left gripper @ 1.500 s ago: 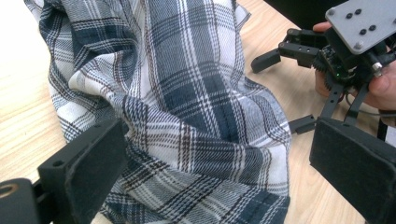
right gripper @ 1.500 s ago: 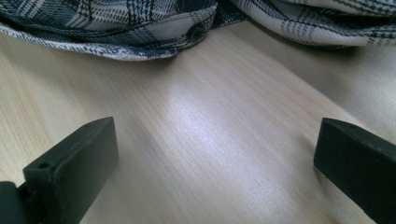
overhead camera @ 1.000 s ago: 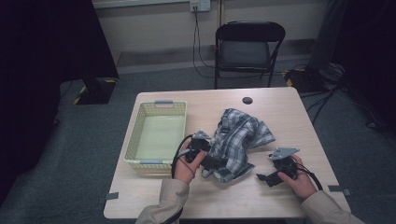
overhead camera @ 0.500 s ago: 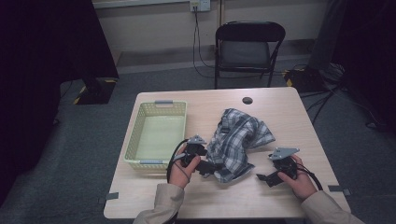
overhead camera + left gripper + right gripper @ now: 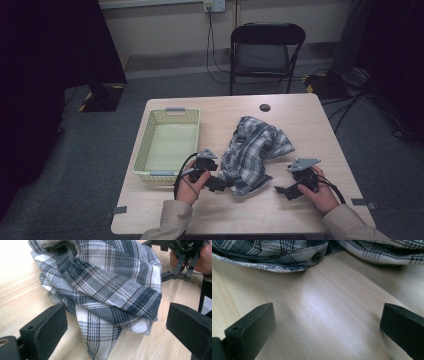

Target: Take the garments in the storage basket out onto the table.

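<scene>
A crumpled plaid shirt [image 5: 255, 152] lies near the middle of the counter [image 5: 300, 112], with a pale green basket [image 5: 145, 145] at its 9 o'clock and a small dark disc [image 5: 265, 107] at its 12 o'clock, near the far edge. The left gripper [image 5: 220, 184] sits at the shirt's 7 o'clock, right against the near hem. Compared with half a second ago it has slid a little nearer to the cloth, and the hand [image 5: 192, 182] has turned slightly toward it. In the left gripper view the fingers [image 5: 45, 327] stand wide apart, with a folded corner of the shirt [image 5: 107, 287] between and just beyond them; they hold nothing. The right gripper [image 5: 287, 191] rests at the shirt's 4 o'clock, apart from the cloth, in the same spot as in both earlier frames. Its fingers [image 5: 252, 326] are spread wide over bare wood and empty, while the shirt's buttoned edge [image 5: 317, 257] lies ahead at 12 o'clock in the right gripper view. The shirt itself has kept its shape and place.
</scene>
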